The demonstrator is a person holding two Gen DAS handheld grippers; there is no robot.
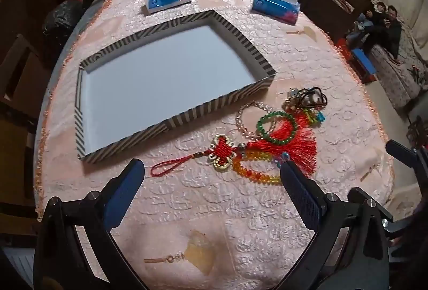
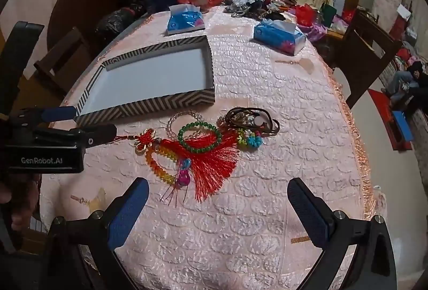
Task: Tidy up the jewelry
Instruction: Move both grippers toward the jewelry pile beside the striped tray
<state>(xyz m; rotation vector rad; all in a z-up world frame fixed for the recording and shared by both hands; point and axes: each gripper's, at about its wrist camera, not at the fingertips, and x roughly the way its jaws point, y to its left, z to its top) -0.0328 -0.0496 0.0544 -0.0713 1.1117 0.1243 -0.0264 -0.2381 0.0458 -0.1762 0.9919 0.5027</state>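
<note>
A round table [image 1: 203, 212] fills both views, draped in a pale pink cloth with a puffy, quilted relief and an orange fringe at its edge; dark wooden chairs [image 2: 374, 49] stand at the right and far left of it; on the left half lies a shallow rectangular tray [image 1: 214, 105], its low walls printed in dark and cream chevron stripes, its floor plain white and bare; two blue tissue boxes [image 2: 184, 20] with white paper showing sit toward the far side, beyond the tray and well apart from each other; past them the far edge is crowded with red plastic bags, a dark blue bag and small clutter; the jewelry heap [image 2: 203, 140] lies on the cloth just right of the tray's near corner, touching nothing but the cloth; in it a red knotted charm [image 1: 222, 152] with a long silky tassel overlaps a green bead bracelet [image 1: 276, 124], a clear bead bracelet [image 2: 184, 119] and a faceted orange-yellow bead strand [image 1: 254, 169], with dark cords and a small blue knitted flower at the right end; the left gripper [image 1: 211, 172] hangs near the charm's loop, fingers spread wide and holding nothing; the right gripper [image 2: 218, 191] sits just near of the tassel, likewise spread apart with nothing between its blue ribbed pads [image 2: 128, 212].
</note>
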